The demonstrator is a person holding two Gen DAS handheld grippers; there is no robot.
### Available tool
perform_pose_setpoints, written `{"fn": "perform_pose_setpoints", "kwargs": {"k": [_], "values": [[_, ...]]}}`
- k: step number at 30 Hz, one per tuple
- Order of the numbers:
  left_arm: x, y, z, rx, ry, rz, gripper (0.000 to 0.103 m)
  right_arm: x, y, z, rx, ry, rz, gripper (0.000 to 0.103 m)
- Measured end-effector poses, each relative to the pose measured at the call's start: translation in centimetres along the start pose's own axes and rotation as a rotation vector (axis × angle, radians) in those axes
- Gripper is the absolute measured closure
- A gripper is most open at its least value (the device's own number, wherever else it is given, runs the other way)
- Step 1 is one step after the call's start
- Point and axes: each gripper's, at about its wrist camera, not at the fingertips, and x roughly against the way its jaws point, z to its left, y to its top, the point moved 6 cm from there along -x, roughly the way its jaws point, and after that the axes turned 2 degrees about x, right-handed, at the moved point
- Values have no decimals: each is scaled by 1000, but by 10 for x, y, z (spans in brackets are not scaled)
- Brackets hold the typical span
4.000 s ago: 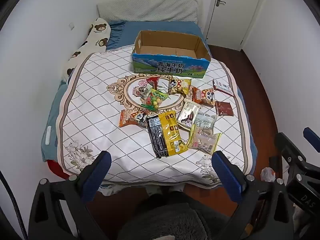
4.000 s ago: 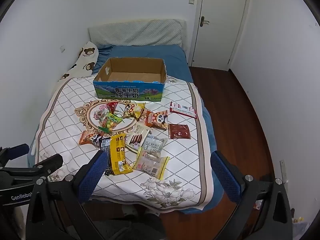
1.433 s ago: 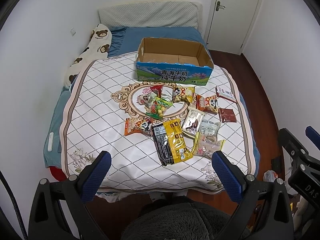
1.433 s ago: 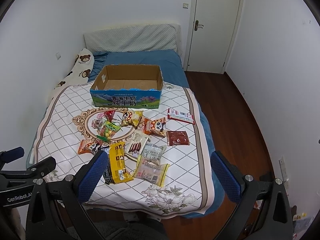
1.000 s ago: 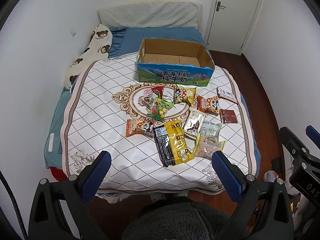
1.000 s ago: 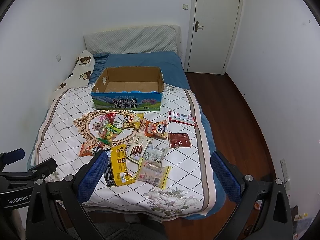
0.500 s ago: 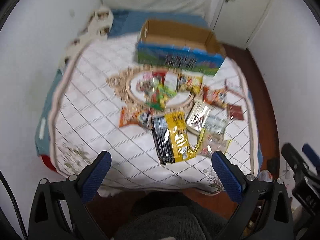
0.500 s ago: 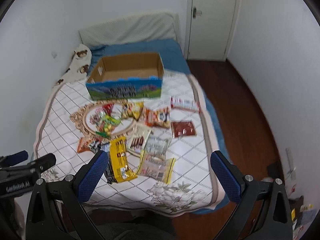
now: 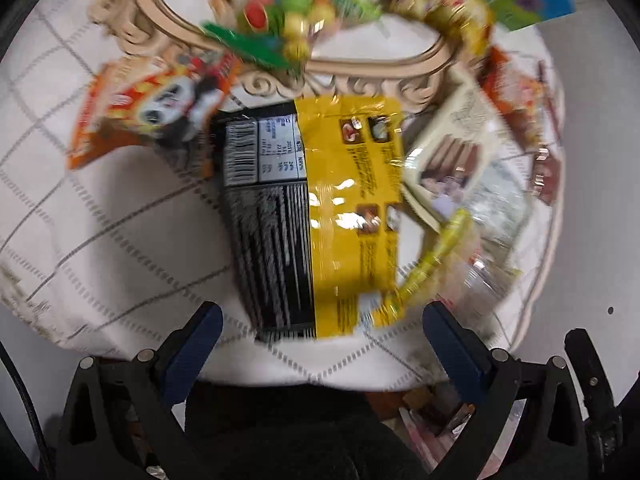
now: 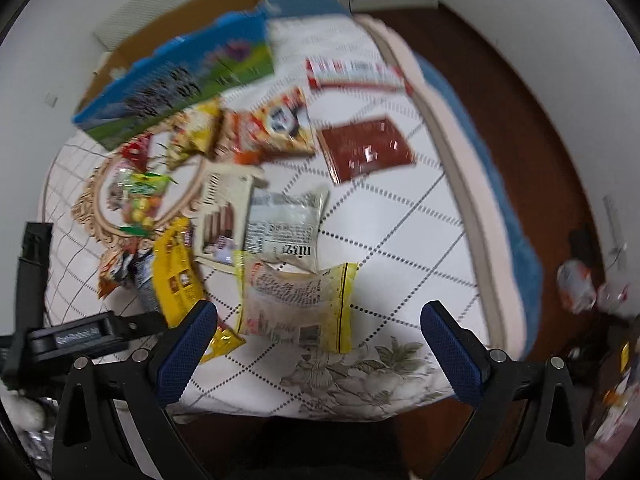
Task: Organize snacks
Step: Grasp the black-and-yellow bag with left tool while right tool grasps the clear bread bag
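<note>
Quilted bed (image 10: 384, 216): both hand-held grippers (image 9: 318, 334) (image 10: 318, 330) gape wide, holding nothing.

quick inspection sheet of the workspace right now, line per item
surface: quilted bedspread on a bed, snacks spread across it
job's things: yellow and black packet nearest the left tongs; clear packet with yellow edge nearest the right tongs; dark red packet lying apart; open cardboard box behind them
clutter: bags on the floor at right
grippers: left tongs and right tongs both open, holding nothing
cables: black cable at the left edge
surroundings: wooden floor, white walls; frames blurred
</note>
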Motion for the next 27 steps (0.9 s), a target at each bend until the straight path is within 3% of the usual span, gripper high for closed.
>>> {"fn": "perform_pose_setpoints", "kwargs": {"k": [3,6,10,16,20,23,24,25,27], "values": [[-19,10,-2,-11,37,-2,1,-17,3,3,20,8,34,0],[-28,14,-5,-33,76,-30,2,-27,4,16,123,12,51,0],[-29,8,-12,-125,170,-89,14,-31,-1,41,391,-36,70,0],[-27,-17,-9,-211,244,-138,15,-53,-20,84,847,-165,101,0],[-25,-37,2,-229,274,-153,15,-81,-34,101,1023,-183,178,0],[-24,-49,5,-235,281,-155,13,-102,-46,105,1071,-190,261,11],[-25,-49,8,-234,281,-155,13,-108,-49,105,1060,-174,291,26],[-26,-51,9,-232,278,-151,13,-112,-50,104,1038,-159,315,31],[-30,-52,14,-228,276,-146,13,-113,-45,100,946,-133,310,33]]}}
